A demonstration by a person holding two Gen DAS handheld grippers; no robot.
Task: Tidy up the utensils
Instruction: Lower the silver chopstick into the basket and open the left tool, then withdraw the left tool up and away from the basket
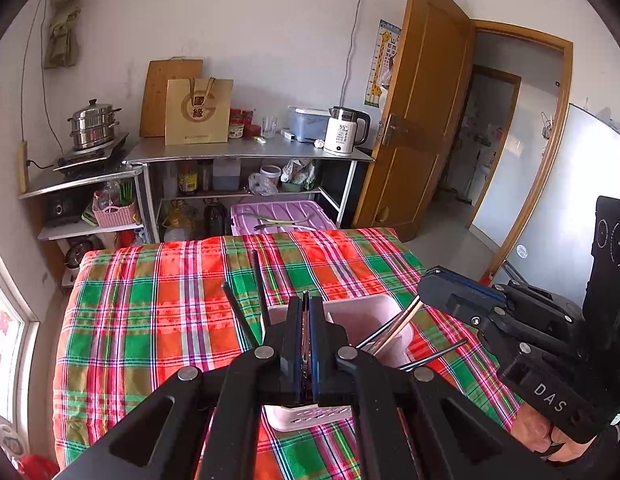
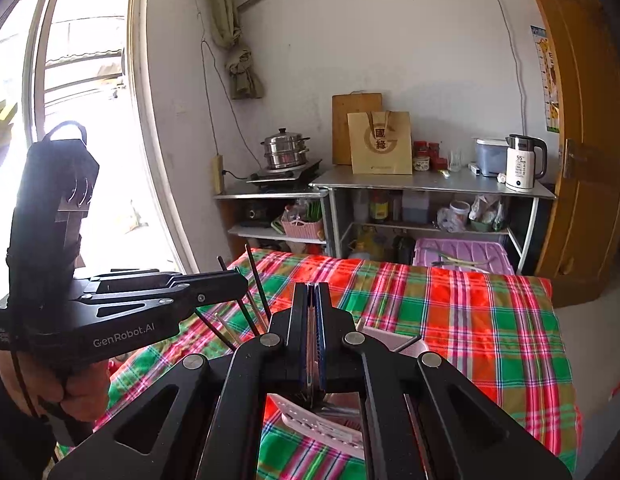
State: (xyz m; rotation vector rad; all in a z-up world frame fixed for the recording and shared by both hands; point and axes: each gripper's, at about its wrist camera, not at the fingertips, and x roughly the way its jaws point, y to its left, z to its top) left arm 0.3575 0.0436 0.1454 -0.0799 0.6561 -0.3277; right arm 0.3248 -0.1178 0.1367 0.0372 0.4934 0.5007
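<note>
Both claws are staying out of the grab w/ blades pressed together: the left claw (image 1: 306,300) is hanging right over the pale pink plastic utensil holder (image 1: 362,312), which is sitting on the desk draped in a red-green plaid cloth (image 1: 150,304), and the right claw (image 2: 312,292) is hovering above the same holder (image 2: 394,340) w/ nothing pinched. Thin black chopsticks (image 1: 240,312) are sticking up from the holder's left part, and lighter wood-toned sticks (image 1: 402,320) are leaning in its right part, prob. more chopsticks, though the claw is hiding their lower ends. The right claw's body (image 1: 462,292) is showing beside the holder in the left view.
</note>
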